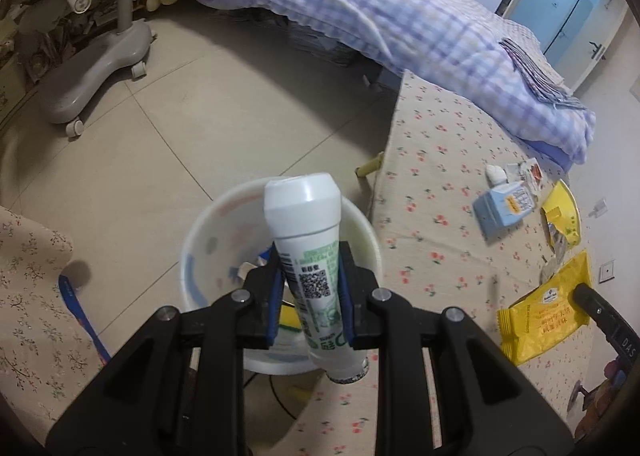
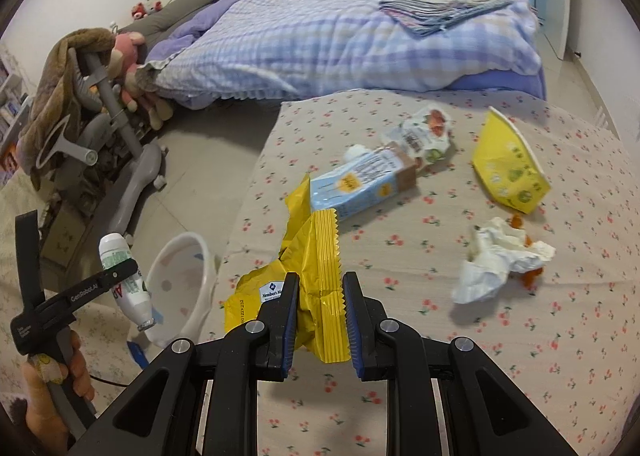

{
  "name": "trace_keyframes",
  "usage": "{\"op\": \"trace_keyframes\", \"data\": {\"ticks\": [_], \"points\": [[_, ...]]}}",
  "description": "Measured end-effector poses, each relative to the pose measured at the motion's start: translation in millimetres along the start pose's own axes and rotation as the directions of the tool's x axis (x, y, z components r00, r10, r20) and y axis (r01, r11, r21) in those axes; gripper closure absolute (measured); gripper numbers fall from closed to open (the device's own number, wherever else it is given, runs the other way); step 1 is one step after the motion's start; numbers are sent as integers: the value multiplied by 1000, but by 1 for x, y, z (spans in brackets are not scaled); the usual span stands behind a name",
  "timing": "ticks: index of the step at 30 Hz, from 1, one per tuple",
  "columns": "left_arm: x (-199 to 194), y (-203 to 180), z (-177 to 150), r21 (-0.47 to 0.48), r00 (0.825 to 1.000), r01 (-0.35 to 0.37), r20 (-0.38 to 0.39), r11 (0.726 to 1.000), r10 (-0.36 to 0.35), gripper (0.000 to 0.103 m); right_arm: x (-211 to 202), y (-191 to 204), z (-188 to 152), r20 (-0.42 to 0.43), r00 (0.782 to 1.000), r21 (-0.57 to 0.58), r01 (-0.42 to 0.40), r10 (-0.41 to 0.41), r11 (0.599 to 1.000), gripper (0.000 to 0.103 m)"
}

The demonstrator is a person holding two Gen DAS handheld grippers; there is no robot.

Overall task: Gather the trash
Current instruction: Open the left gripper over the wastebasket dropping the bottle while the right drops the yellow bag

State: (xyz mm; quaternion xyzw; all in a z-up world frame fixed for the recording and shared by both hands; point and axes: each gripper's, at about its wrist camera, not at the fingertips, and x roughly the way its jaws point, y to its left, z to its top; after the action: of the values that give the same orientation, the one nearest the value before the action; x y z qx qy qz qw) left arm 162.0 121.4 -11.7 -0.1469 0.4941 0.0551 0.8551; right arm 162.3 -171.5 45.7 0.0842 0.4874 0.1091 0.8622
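Observation:
My left gripper (image 1: 309, 252) is shut on a white bottle (image 1: 304, 223) with a green label, tilted with its open neck lowermost, above a white bin (image 1: 200, 240) on the floor. The right wrist view shows that bottle (image 2: 116, 252) and the left gripper (image 2: 128, 268) just left of the bin (image 2: 176, 276). My right gripper (image 2: 321, 280) is shut on a crumpled yellow wrapper (image 2: 316, 256), lifted over the left edge of the flower-print table (image 2: 440, 336). The left wrist view shows the same wrapper (image 1: 548, 308) at far right.
On the table lie a blue carton (image 2: 360, 183), a yellow paper container (image 2: 508, 171), a crumpled tissue (image 2: 500, 260) and a printed wrapper (image 2: 424, 135). A bed with a checked quilt (image 2: 340, 39) stands behind. A grey wheeled chair base (image 1: 88, 71) stands on the tiled floor.

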Motion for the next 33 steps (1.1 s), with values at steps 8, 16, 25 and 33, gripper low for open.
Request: {"op": "trace_keyframes", "data": {"ticks": [8,16,25,33], "points": [[-1,27,-2,-28,998,-23,-51,999,22,18,19,37,5,4,1000,-34,-23,23,999,80],[-8,52,-14,42,986,-155,-51,987,157,6,36,77,5,11,999,-98,-42,44,994,80],[-19,77,-22,43,981,-188,-45,981,190,6,66,120,2,8,999,-150,-51,53,987,79],[-21,92,-28,65,974,-217,-48,974,221,6,84,138,0,-2,995,-169,-96,97,981,79]]}}
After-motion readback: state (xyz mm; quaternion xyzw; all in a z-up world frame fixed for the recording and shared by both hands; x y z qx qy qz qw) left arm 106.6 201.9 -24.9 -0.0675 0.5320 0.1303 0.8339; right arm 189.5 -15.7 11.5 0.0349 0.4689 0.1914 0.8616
